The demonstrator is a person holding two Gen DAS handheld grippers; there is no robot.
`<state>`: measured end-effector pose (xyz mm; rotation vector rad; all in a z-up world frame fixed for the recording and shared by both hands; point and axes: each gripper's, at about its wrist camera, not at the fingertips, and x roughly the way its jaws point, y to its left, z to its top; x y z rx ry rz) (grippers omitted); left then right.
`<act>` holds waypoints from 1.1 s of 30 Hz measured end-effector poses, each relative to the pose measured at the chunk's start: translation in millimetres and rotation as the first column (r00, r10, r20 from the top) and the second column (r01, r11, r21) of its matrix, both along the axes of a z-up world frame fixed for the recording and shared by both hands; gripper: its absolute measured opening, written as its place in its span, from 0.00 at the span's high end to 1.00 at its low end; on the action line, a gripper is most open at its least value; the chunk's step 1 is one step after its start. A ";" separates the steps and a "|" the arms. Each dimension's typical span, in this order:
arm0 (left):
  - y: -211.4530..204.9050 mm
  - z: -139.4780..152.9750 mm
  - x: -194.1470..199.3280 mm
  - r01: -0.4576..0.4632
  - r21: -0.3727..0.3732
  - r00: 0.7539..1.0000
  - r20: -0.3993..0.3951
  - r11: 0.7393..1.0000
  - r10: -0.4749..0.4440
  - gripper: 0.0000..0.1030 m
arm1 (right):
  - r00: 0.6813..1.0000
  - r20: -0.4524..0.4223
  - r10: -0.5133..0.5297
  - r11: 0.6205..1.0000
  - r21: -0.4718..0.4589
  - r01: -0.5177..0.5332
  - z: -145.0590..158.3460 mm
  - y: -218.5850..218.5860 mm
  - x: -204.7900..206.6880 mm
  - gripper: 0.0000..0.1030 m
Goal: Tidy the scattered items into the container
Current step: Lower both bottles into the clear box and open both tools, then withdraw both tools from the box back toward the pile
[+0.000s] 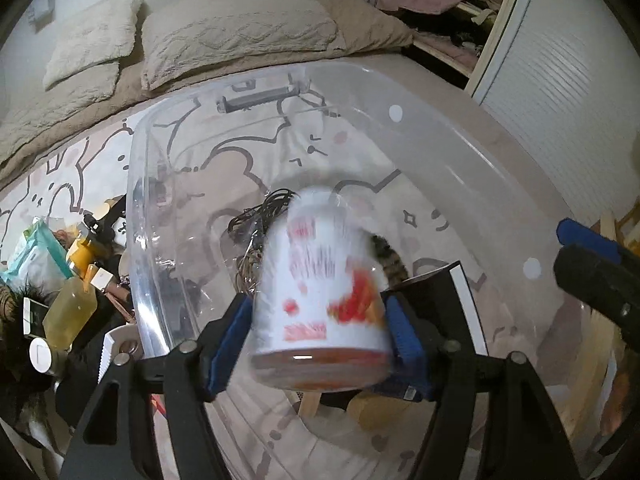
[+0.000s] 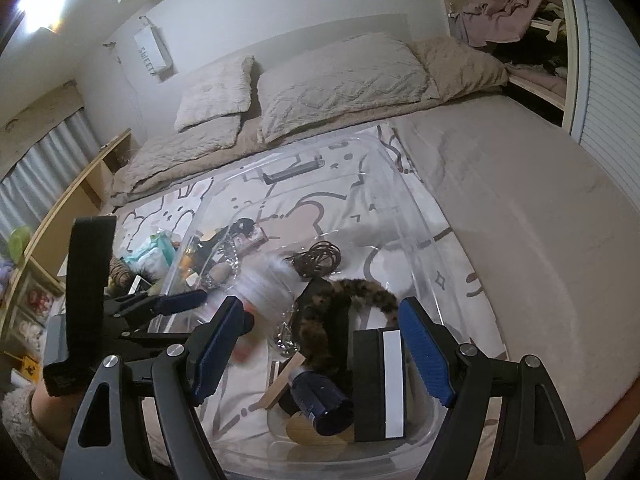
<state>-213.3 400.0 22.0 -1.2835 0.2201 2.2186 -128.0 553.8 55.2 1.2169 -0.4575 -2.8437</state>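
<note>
A clear plastic container (image 1: 136,200) (image 2: 400,184) sits on a patterned bedspread. My left gripper (image 1: 318,304) hangs over it with a white cup with red print (image 1: 320,292) between its blue pads. The cup is motion-blurred while the fingers are sharp, so it looks loose. It also shows as a blur in the right wrist view (image 2: 264,284). My right gripper (image 2: 322,308) stands open and empty above the container. Inside lie a black box with a white stripe (image 2: 380,380), a dark blue bottle (image 2: 320,404), a mottled furry item (image 2: 352,296) and a coiled cable (image 2: 320,256).
Loose items lie left of the container: a yellowish bottle (image 1: 72,308), a pack of wipes (image 1: 36,252), an orange item (image 1: 82,248). Pillows (image 2: 340,88) lie at the bed's head. An open wardrobe (image 2: 520,20) stands at the right. Bare beige blanket (image 2: 520,220) spreads right of the container.
</note>
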 end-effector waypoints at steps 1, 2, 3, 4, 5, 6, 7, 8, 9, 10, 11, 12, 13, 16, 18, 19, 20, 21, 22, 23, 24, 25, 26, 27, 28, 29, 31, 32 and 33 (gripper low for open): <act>-1.2 1.5 0.8 -0.010 -0.002 1.000 -0.013 1.000 0.010 0.13 | 1.000 -0.001 0.002 1.000 -0.001 -0.002 0.2 -0.3 -0.2 0.23; -2.4 2.8 1.7 -0.018 -0.004 1.000 -0.024 1.000 0.018 0.12 | 1.000 -0.001 0.003 1.000 -0.001 -0.003 0.5 -0.4 -0.3 0.23; -3.3 4.1 3.0 -0.018 -0.005 0.999 -0.036 1.000 0.018 0.10 | 1.000 -0.002 0.002 1.000 -0.002 -0.002 0.4 -0.2 0.1 0.23; -3.4 5.2 4.4 -0.016 -0.011 0.999 -0.046 1.000 0.015 0.09 | 1.000 -0.004 0.001 1.000 -0.002 -0.001 0.4 -0.2 0.4 0.23; -3.5 5.9 4.8 -0.016 -0.020 0.999 -0.053 1.000 0.015 0.09 | 1.000 -0.005 0.001 1.000 -0.003 -0.001 0.5 -0.3 0.6 0.23; -3.9 6.2 5.3 -0.018 -0.026 0.998 -0.057 0.999 0.017 0.09 | 1.000 -0.006 0.001 1.000 -0.005 -0.001 0.4 -0.3 0.9 0.23; -4.6 6.3 6.2 -0.020 -0.028 0.998 -0.055 0.999 0.018 0.09 | 1.000 -0.006 0.001 1.000 -0.007 -0.001 0.3 -0.2 1.2 0.23; -5.3 6.4 6.8 -0.019 -0.026 0.999 -0.051 0.999 0.018 0.09 | 1.000 -0.006 0.001 1.000 -0.008 -0.001 0.3 -0.1 1.4 0.23; -5.6 6.6 7.4 -0.018 -0.026 0.999 -0.050 1.000 0.016 0.09 | 1.000 -0.006 0.001 1.000 -0.009 -0.001 0.3 0.0 1.7 0.23; -5.8 6.8 7.9 -0.017 -0.027 0.999 -0.051 1.000 0.015 0.09 | 1.000 -0.006 0.001 1.000 -0.010 -0.002 0.3 0.1 1.8 0.23; -6.0 6.9 8.3 -0.016 -0.027 0.998 -0.054 0.999 0.014 0.09 | 1.000 -0.005 0.001 1.000 -0.010 -0.001 0.1 0.3 2.0 0.23; -6.3 7.1 9.0 -0.015 -0.028 0.998 -0.056 0.999 0.014 0.09 | 1.000 -0.005 0.001 1.000 -0.010 -0.001 0.0 0.2 2.1 0.23; -6.6 7.4 10.0 -0.016 -0.029 0.998 -0.057 0.999 0.014 0.09 | 1.000 -0.006 0.002 1.000 -0.011 -0.002 -0.1 0.1 2.3 0.23; -7.4 9.2 11.5 -0.021 -0.030 0.998 -0.061 0.999 0.020 0.09 | 1.000 -0.006 0.004 1.000 -0.010 -0.004 -0.1 -1.0 2.4 0.23; -9.3 11.7 11.9 -0.025 -0.028 0.997 -0.067 0.999 0.024 0.09 | 1.000 -0.006 0.004 1.000 -0.009 -0.004 -0.2 -1.2 2.6 0.22; -10.4 13.3 12.1 -0.026 -0.027 0.997 -0.070 0.999 0.024 0.09 | 1.000 -0.006 0.004 1.000 -0.009 -0.005 -0.3 -1.6 2.7 0.23; -11.5 15.0 12.2 -0.028 -0.028 0.997 -0.076 0.999 0.026 0.09 | 1.000 -0.005 0.005 1.000 -0.008 -0.005 -0.3 -2.2 2.9 0.23; -12.4 16.5 12.4 -0.030 -0.029 0.996 -0.081 0.999 0.028 0.09 | 1.000 -0.005 0.004 1.000 -0.006 -0.004 -0.3 -2.9 3.0 0.23; -13.4 17.9 12.5 -0.031 -0.029 0.996 -0.084 0.999 0.029 0.08 | 1.000 -0.004 0.003 1.000 -0.004 -0.003 -0.5 -3.3 3.1 0.23; -14.4 19.3 12.4 -0.032 -0.028 0.996 -0.085 0.999 0.029 0.08 | 1.000 -0.003 0.003 1.000 -0.002 -0.003 -0.5 -3.7 2.9 0.22; -15.6 20.6 12.4 -0.033 -0.026 0.996 -0.087 0.999 0.031 0.05 | 1.000 -0.003 0.003 1.000 -0.002 -0.003 -0.3 -3.9 2.7 0.22; -17.2 22.1 12.6 -0.036 -0.022 0.995 -0.090 0.999 0.034 0.01 | 1.000 -0.002 0.004 1.000 -0.003 -0.004 -0.4 -4.1 2.5 0.22; -18.6 23.4 12.7 -0.038 -0.019 0.995 -0.093 0.999 0.036 0.00 | 1.000 -0.001 0.005 1.000 -0.005 -0.005 -0.8 -4.4 2.4 0.22; -20.0 24.8 12.9 -0.039 -0.016 0.995 -0.097 0.999 0.038 0.00 | 1.000 0.000 0.005 1.000 -0.005 -0.005 -1.0 -4.7 2.3 0.22; -20.9 25.9 13.1 -0.040 -0.014 0.994 -0.099 0.999 0.039 0.00 | 1.000 0.001 0.005 1.000 -0.002 -0.005 -1.2 -5.0 2.0 0.22; -21.8 26.8 13.5 -0.040 -0.011 0.994 -0.101 0.999 0.039 0.00 | 1.000 0.003 0.004 1.000 0.001 -0.004 -1.3 -5.4 2.0 0.22; -23.7 28.3 14.3 -0.040 -0.005 0.994 -0.103 0.999 0.039 0.00 | 1.000 0.006 0.005 1.000 0.007 -0.005 -2.1 -6.3 2.1 0.22; -24.7 29.1 14.7 -0.039 -0.003 0.994 -0.105 0.999 0.039 0.00 | 1.000 0.007 0.006 1.000 0.010 -0.006 -2.5 -7.0 1.9 0.22; -25.8 29.7 15.2 -0.039 -0.001 0.993 -0.108 0.999 0.038 0.00 | 1.000 0.010 0.007 1.000 0.013 -0.007 -2.9 -7.8 1.8 0.20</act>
